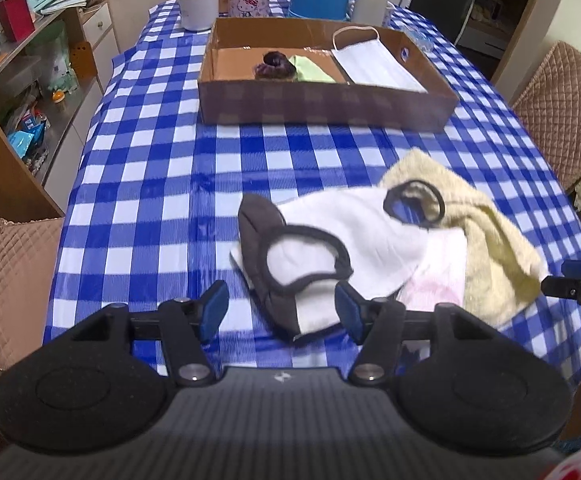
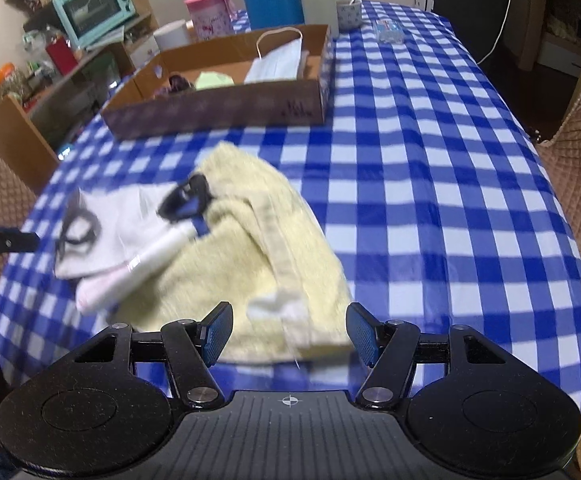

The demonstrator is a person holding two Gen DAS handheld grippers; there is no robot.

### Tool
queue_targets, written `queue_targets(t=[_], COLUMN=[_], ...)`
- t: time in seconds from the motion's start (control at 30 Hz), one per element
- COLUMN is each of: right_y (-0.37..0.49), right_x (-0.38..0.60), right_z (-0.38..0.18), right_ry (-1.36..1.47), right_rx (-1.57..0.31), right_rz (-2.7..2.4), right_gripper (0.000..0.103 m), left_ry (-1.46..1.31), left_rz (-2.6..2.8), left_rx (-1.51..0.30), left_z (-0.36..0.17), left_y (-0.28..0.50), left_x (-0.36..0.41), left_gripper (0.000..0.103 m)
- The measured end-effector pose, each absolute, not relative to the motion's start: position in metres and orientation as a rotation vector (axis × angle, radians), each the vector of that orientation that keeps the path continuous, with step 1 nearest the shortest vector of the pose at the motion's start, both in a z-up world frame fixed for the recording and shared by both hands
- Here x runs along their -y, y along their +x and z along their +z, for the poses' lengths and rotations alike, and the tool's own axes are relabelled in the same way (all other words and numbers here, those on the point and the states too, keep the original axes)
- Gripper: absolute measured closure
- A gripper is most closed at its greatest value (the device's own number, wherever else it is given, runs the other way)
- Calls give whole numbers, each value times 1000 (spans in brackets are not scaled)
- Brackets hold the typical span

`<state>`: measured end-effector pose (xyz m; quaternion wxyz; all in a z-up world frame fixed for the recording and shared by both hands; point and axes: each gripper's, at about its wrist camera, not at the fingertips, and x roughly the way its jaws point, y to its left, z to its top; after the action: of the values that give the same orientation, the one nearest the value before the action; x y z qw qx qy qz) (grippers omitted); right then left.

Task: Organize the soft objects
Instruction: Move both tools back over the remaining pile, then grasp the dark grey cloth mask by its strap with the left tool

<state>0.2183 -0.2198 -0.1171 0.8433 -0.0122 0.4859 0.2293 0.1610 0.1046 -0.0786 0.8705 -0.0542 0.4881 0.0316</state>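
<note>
Blue-and-white checked tablecloth (image 1: 138,184) covers the table. Near edge: pale yellow terry towel (image 2: 226,264) with a grey-and-white cloth face mask (image 1: 310,256) heaped on its left side. Left gripper (image 1: 282,310) spread, pads flanking the mask's near end, not pressing. Right gripper (image 2: 290,334) spread over the towel's near hem, gripping nothing. Farther back, brown cardboard tray (image 1: 322,106) holds a white disposable mask (image 1: 374,66), green cloth, dark scrunchie. Wooden shelf with mint toaster oven (image 2: 94,6) on the left; quilted tan chairs at the sides.

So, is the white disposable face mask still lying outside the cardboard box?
No, the white face mask lies inside the cardboard box, in its right part, beside a green cloth.
</note>
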Motion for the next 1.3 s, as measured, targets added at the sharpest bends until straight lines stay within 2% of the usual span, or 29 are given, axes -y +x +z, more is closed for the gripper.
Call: queue_targets(t=[0.17,0.43,0.83,0.87,1.0,1.07,1.3], right_y=[212,210,214,213,215,216,221], right_x=[224,224,233,234,236,237,238], right_z=[-126,-130,-134,-134,-134,-133,-129], right_ry=[-27,-33,9,14,27,35,51], right_rx=[-1047,-1052,-1072,-1075,-1070,-1063,-1043], right_rz=[476,471,425,422,410,406,394], right_gripper=[40,40,40,40,40,40,40], left_ry=[-111,-13,287,301,282,208,-47], left_rz=[42,-3,48,50,43,45,157], left_rx=[-1027,-1028,-1005,-1000,-970,-953,-894], left_z=[-86,-106,-144,-146,-139,-130,-94], left_y=[154,153,174,176,180,182,177], left_x=[-101,-81,-52,-51,-57,-68,-122], left_gripper=[41,41,41,43,82,92,96])
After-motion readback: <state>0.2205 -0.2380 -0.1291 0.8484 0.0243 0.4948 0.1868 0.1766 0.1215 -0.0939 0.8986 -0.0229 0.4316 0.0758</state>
